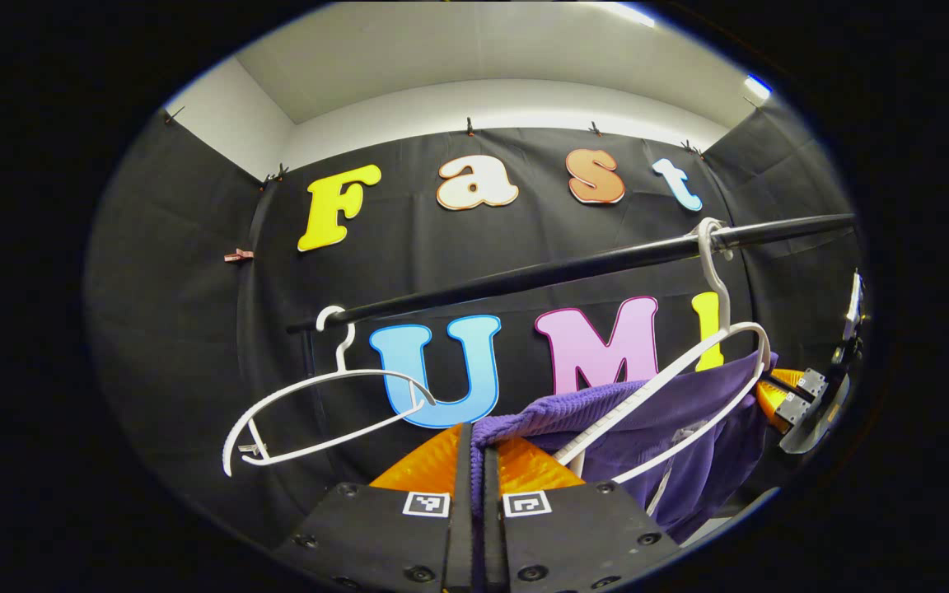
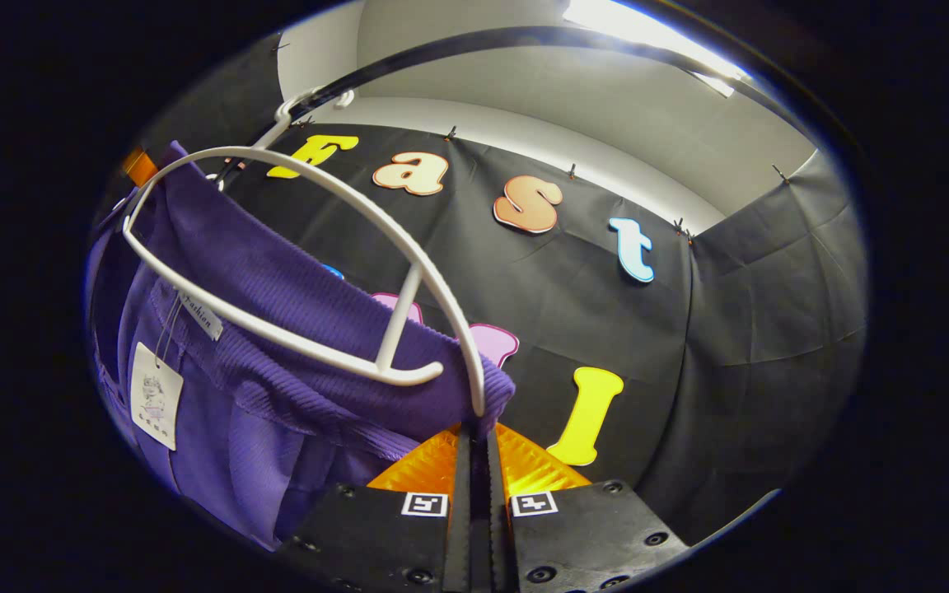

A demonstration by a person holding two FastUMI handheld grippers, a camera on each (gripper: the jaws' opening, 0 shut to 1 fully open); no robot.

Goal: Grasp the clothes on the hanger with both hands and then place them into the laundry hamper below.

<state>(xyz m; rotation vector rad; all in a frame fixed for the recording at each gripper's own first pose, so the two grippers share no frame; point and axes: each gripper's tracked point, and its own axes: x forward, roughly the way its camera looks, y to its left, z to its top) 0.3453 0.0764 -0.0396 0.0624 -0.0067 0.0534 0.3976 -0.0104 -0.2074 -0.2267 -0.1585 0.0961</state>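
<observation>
A: Across the upper middle of the left gripper view runs the black rail (image 1: pixel 573 268), sloping up to the right. What hangs from it?

B: Two white hangers. The empty hanger (image 1: pixel 318 412) sits at lower left; the loaded hanger (image 1: pixel 717 346) at right carries the purple garment (image 1: pixel 689 436), which drapes toward lower centre.

A: And the claws?

B: The left claw (image 1: pixel 477 461) is clamped together on a ribbed edge of the cloth, at bottom centre. In the right gripper view the right claw (image 2: pixel 474 449) is pinched on the opposite corner, just under the hanger's end.

A: So the garment's long axis lies between them?

B: Yes, stretched claw to claw, with the hanger inside. Both point upward. I judge the cloth must slip off the hanger before lowering. The hamper lies out of sight below.
</observation>
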